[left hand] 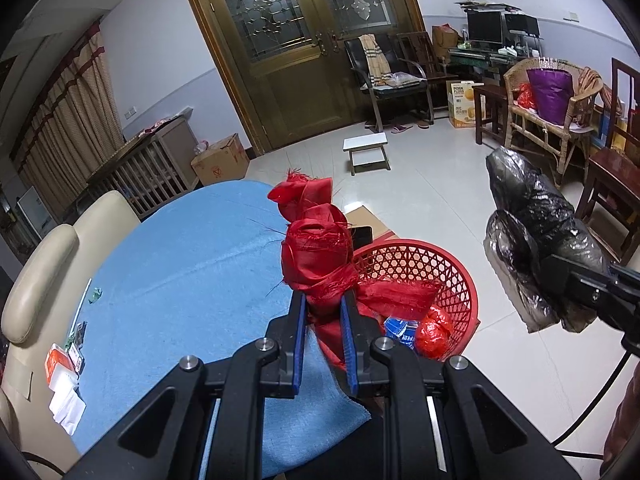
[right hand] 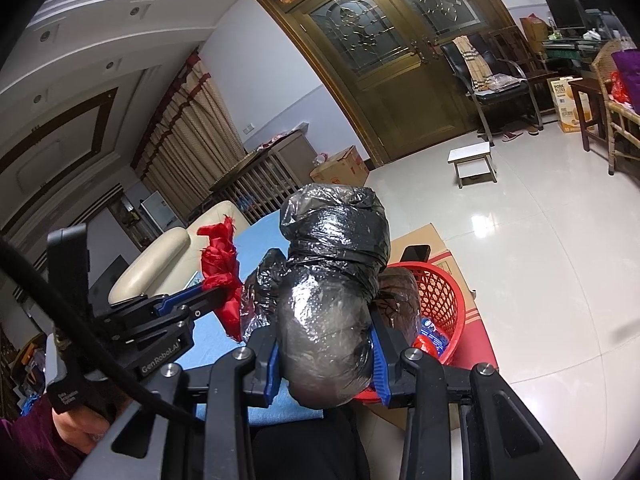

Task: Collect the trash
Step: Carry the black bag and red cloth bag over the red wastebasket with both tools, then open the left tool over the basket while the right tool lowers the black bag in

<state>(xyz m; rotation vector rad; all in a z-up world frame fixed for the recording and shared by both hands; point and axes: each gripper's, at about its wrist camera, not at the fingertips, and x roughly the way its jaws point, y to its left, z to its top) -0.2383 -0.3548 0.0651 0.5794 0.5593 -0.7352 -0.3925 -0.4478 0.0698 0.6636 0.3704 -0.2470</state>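
Red knotted fabric bundle, glossy black crumpled plastic bag, red lattice-patterned plastic basket at four o'clock, plain blue tablecloth

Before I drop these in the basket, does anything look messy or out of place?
Small scraps and wrappers lie loose on the blue tablecloth, outside the red basket. The red bundle's edges are frayed.

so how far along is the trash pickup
Partly done: the red basket already holds a red bag and blue wrappers. In hand: the left gripper grips a red bundle, the right gripper a black bag. Left: dropping both in, plus scraps on the blue table.
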